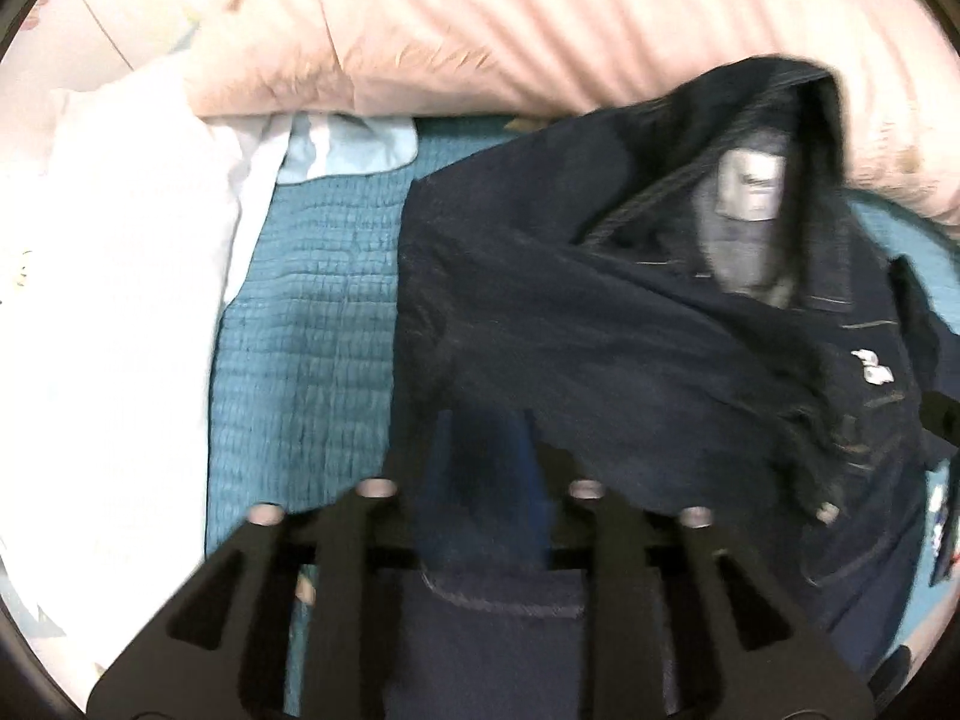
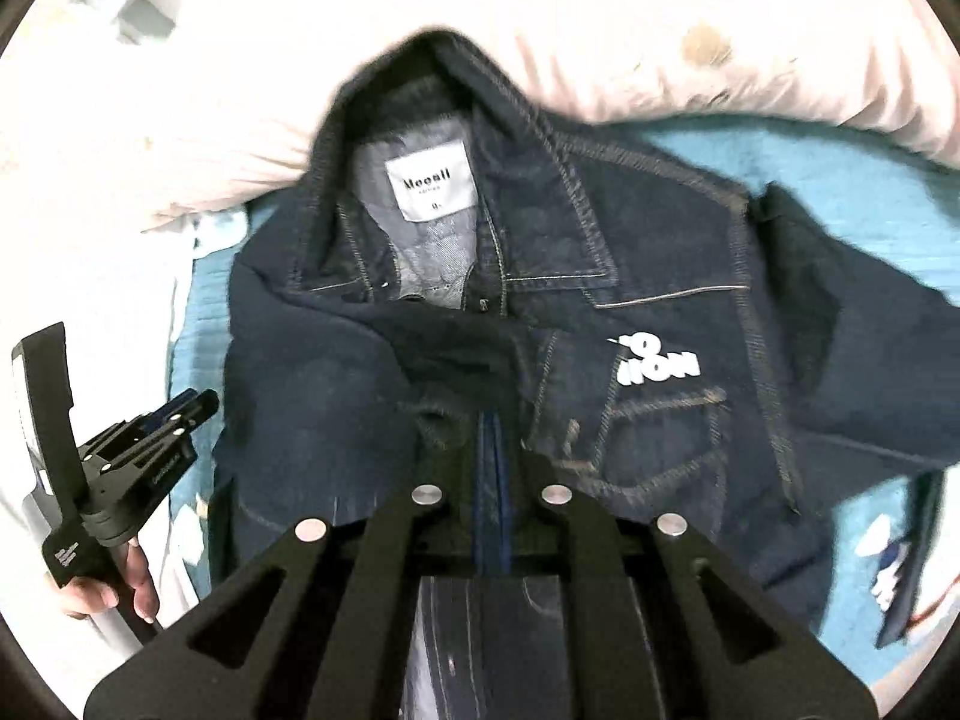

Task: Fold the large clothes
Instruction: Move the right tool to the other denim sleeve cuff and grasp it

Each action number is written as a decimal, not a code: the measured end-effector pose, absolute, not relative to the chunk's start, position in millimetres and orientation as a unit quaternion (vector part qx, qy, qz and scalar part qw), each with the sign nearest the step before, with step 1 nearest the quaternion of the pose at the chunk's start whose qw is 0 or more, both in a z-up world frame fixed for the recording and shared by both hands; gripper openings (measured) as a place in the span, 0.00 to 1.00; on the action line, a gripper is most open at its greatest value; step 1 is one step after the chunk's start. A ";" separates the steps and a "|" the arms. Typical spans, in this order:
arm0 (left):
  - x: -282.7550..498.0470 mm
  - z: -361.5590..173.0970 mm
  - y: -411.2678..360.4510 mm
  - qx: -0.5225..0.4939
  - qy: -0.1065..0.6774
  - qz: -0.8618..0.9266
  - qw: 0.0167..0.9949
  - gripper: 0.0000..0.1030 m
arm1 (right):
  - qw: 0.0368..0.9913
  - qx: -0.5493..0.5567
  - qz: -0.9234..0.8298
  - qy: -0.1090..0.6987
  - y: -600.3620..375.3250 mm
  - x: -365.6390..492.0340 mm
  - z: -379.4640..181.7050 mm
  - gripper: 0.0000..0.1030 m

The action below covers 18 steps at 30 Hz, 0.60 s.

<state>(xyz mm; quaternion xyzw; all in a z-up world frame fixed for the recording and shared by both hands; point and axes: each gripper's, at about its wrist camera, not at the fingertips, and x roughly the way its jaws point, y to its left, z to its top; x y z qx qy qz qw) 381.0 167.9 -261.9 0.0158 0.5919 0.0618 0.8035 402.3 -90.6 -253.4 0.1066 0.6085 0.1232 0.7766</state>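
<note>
— Teal quilted bedspread [image 1: 312, 300], pink duvet [image 1: 510, 18] behind. Where is the denim jacket [image 2: 480, 330]?

— Flat on the spread, collar toward the duvet, one sleeve folded across its chest.

— And the claws?

— Left gripper [image 1: 483, 450] stands partly apart, empty; right gripper [image 2: 493, 438] is barely parted, holding nothing.

— Next?

— Probably gather the other sleeve. No containers visible.

You're in a bedroom at home, working on a bed. Teal quilted bedspread [image 1: 312, 324] underneath, pink duvet [image 1: 540, 24] bunched at 12 o'clock, white bedding [image 1: 120, 276] at 9.
</note>
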 end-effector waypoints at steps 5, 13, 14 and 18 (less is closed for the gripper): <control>342.3 -231.2 133.5 -0.002 0.564 0.056 0.824 0.46 | 0.801 0.103 0.115 0.578 -89.4 359.1 -221.7 0.50; 291.3 -183.9 97.4 -0.014 0.533 0.032 0.846 0.61 | 0.823 0.106 0.122 0.545 -114.1 297.0 -184.0 0.63; 286.0 -179.3 88.9 -0.006 0.531 0.027 0.847 0.61 | 0.825 0.106 0.119 0.543 -117.7 291.7 -181.3 0.63; 270.3 -168.2 62.9 0.010 0.522 0.018 0.853 0.61 | 0.828 0.113 0.111 0.538 -139.0 272.5 -172.5 0.64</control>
